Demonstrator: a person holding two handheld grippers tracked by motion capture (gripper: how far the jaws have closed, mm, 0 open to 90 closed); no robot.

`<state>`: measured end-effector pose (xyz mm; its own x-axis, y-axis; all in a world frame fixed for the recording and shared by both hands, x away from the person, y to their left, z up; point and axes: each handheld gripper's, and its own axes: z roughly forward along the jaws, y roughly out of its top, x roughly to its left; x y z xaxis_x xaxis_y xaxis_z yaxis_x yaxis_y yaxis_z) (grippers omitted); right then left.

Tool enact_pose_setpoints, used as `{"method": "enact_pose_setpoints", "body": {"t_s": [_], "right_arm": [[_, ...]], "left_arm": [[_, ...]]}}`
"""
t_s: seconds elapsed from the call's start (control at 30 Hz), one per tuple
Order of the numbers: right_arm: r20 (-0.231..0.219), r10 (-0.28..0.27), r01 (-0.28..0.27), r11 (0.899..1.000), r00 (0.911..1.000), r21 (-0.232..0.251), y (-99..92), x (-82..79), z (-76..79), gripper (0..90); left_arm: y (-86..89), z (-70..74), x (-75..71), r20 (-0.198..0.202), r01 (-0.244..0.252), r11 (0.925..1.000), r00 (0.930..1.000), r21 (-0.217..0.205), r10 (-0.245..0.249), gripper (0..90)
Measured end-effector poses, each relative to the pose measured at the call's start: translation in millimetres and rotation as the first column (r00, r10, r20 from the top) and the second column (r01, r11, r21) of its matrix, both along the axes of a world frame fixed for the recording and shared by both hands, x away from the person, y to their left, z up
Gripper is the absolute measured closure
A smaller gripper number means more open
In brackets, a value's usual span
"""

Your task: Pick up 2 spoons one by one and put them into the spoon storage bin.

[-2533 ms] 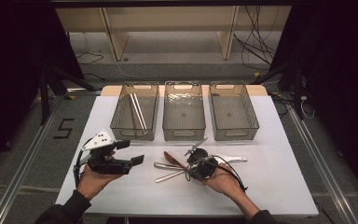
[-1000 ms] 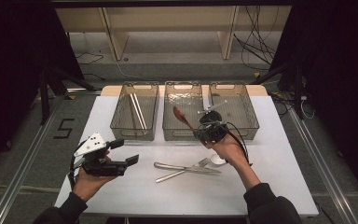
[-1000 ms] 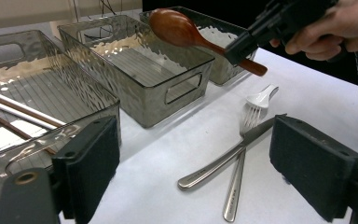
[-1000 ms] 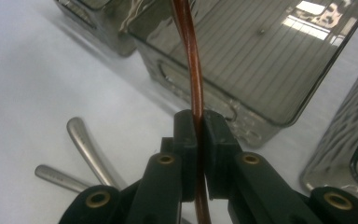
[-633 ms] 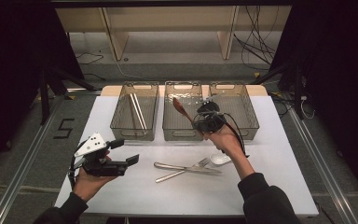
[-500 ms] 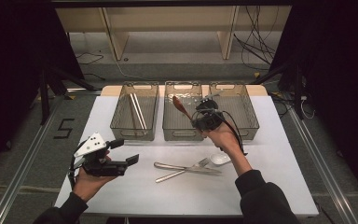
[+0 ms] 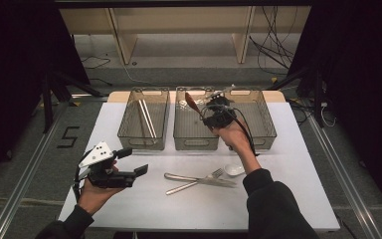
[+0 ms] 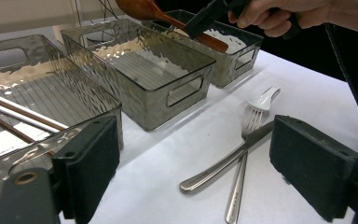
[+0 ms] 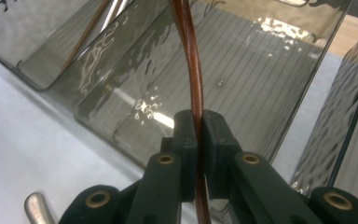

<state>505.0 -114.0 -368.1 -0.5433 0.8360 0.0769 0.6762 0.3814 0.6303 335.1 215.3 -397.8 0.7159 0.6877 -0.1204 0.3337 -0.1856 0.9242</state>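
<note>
My right gripper (image 7: 203, 110) (image 9: 196, 125) is shut on the thin handle of a brown wooden spoon (image 7: 191, 100) (image 9: 192, 65). It holds the spoon above the middle clear bin (image 7: 194, 145) (image 9: 261, 70), bowl end pointing up and to the back left. The left gripper view shows that spoon (image 8: 144, 8) over the bins, clamped by the right gripper (image 8: 206, 17). My left gripper (image 7: 135, 162) (image 8: 196, 163) hovers at the front left of the white table (image 7: 129, 209), jaws open with nothing between them.
Three clear bins stand in a row at the back; the left bin (image 7: 129, 134) holds chopsticks (image 7: 145, 118), and the right bin (image 7: 266, 130) is beside my right hand. A metal fork and knife (image 7: 199, 180) (image 8: 223, 163) and a white plastic spoon (image 7: 234, 170) (image 8: 262, 99) lie at the table's middle.
The right gripper has lifted the wooden spoon from the table and carried it away from the person, to above the middle bin. The left gripper has stayed put.
</note>
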Motion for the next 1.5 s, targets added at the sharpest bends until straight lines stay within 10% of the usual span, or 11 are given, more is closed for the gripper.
{"method": "enact_pose_setpoints", "body": {"t_s": [0.6, 0.7, 0.93, 1.5], "right_arm": [[-0.018, -0.048, 0.048, 0.999, 0.9987, -0.011, 4.8, 19.1, -11.0, 83.8], [-0.03, -0.03, 0.03, 1.0, 0.9991, -0.004, 7.1, 20.3, -13.1, 63.5], [-0.021, -0.013, 0.013, 1.0, 0.9997, 0.017, 2.8, 16.0, -8.5, 52.9], [0.042, 0.142, -0.146, 0.984, 0.989, 0.1, -53.7, -41.8, 23.2, 37.6]], "left_arm": [[-0.3, -0.6, 0.2, 0.001, 0.006, 1.0, 1.0, 0.003, -0.006, 15.6], [-0.6, -0.5, 0.0, -0.001, 0.008, 1.0, 1.0, 0.002, -0.008, 15.6], [-0.1, -0.2, -0.3, 0.0, 0.005, 1.0, 1.0, 0.002, -0.005, 15.6], [0.4, -0.1, -0.1, 0.001, -0.01, 0.9999, 1.0, -0.008, 0.01, 15.5]]}}
